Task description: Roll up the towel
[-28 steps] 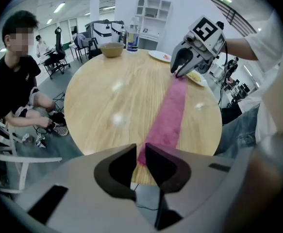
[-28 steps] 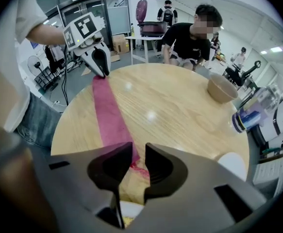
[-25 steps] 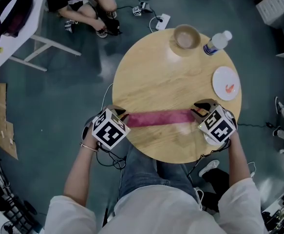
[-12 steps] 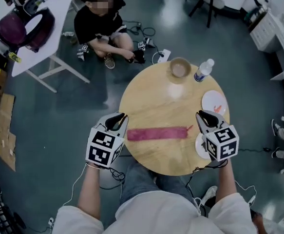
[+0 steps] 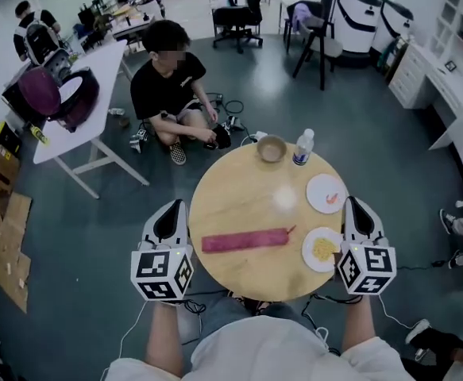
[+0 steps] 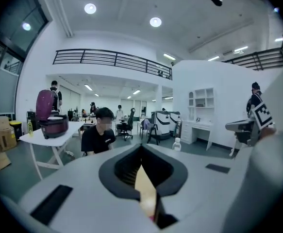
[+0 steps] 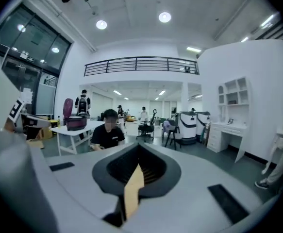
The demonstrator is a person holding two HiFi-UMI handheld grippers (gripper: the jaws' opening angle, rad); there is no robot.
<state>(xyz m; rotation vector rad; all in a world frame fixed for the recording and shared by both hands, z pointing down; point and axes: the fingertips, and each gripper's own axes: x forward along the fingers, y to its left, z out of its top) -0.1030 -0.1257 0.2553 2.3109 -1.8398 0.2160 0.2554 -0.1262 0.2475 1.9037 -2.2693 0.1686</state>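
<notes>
The towel [image 5: 245, 240] is dark red and lies as a long narrow roll across the near part of the round wooden table [image 5: 239, 193]. My left gripper [image 5: 171, 209] is held up off the table's left edge, well clear of the towel's left end. Beyond the table's right edge, my right gripper [image 5: 353, 206] is also raised. Both point nearly level towards the room. The jaws of both have just been closing and now meet with nothing between them, as the left gripper [image 6: 141, 154] and right gripper [image 7: 138, 153] views show.
On the table stand a bowl [image 5: 272, 148], a water bottle [image 5: 301, 147], a white plate with a red bit [image 5: 326, 193] and a plate of yellow food [image 5: 323, 248]. A person [image 5: 167, 94] sits on the floor beyond it. A white side table [image 5: 72, 125] stands at the left.
Both grippers let go of the towel's ends and rose from the table, tilting up towards level. The towel stays on the table. The head view now takes in more of the room.
</notes>
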